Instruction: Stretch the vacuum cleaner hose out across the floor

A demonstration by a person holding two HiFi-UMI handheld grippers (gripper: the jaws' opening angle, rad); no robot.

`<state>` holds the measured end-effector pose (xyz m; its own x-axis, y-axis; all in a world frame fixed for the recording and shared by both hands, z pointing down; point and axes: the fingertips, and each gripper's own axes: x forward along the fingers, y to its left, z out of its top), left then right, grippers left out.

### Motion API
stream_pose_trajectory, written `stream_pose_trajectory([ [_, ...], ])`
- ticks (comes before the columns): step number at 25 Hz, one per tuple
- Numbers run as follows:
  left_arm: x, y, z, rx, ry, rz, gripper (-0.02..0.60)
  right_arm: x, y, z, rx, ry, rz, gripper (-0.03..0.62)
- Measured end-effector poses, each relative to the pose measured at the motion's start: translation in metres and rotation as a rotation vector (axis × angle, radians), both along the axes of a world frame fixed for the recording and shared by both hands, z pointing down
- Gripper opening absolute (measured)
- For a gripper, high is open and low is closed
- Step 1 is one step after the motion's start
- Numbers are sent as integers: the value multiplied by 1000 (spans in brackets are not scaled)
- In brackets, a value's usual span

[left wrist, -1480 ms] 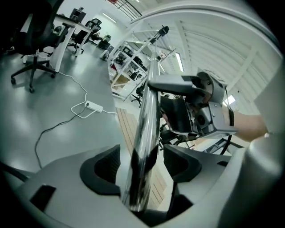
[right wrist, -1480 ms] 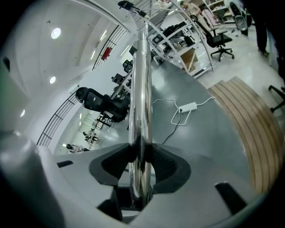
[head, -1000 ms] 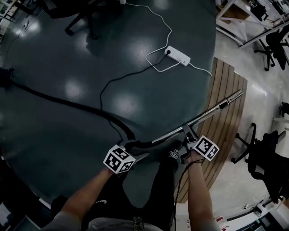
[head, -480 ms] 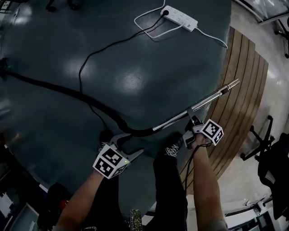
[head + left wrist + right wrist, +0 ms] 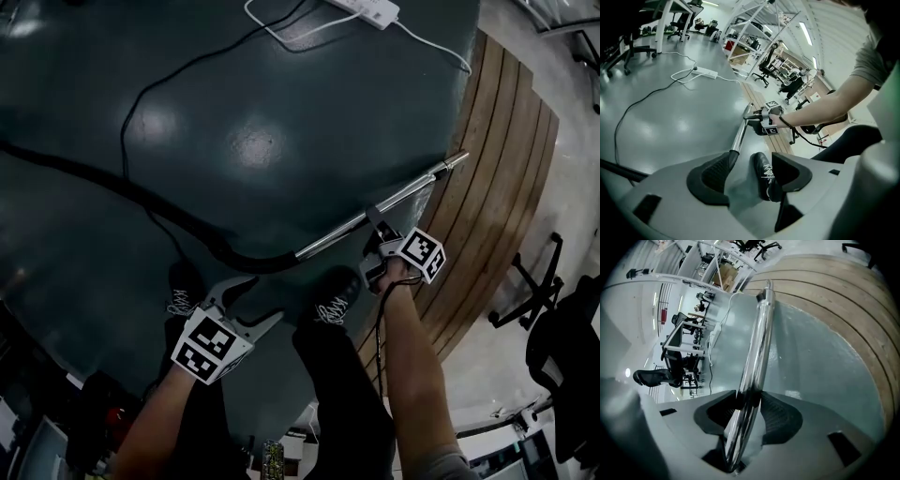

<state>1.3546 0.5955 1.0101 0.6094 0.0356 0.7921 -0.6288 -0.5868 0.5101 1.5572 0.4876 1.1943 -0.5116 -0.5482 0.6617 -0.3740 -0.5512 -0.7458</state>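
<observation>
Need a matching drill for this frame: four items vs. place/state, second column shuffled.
1. metal tube
2. black hose
3. white power strip
4. left hand-held gripper

A. jaws apart, nothing held
B. top edge of the head view
C. clamped in the right hand-held gripper
D. lying on the dark floor, running leftward

Pairs: 1-C, 2-D, 3-B, 4-A

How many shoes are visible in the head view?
2. Both black with white laces: left shoe at lower left; right shoe near the middle, just below the metal tube. None seems hidden.
</observation>
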Motion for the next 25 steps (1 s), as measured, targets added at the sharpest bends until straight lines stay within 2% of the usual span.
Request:
stream_pose_trajectory([
  [6,15,7,19,-38,-57,-15,295,1,19,22,-100,99,-229,161],
  [11,30,9,4,-44,-81,-7,295,25,33,18,-181,401,-495,170],
  [12,31,9,-3,-44,-88,-4,295,29,36,9,-187,414,-521,170],
  [14,33,9,-24,-41,-100,-1,293,31,40,-20,-156,379,-536,170],
  [16,35,5,-51,-24,-98,1,293,27,36,-71,-41,357,-584,169],
  [18,37,-4,-84,7,-86,-4,293,13,24,-141,154,409,-717,169],
  [21,33,-26,-138,91,-60,-37,284,-30,3,-259,456,497,-911,169],
  [23,23,-40,-179,159,-47,-61,265,-63,0,-331,587,515,-967,169],
  [25,10,-47,-221,225,-41,-67,244,-92,2,-395,677,536,-994,169],
])
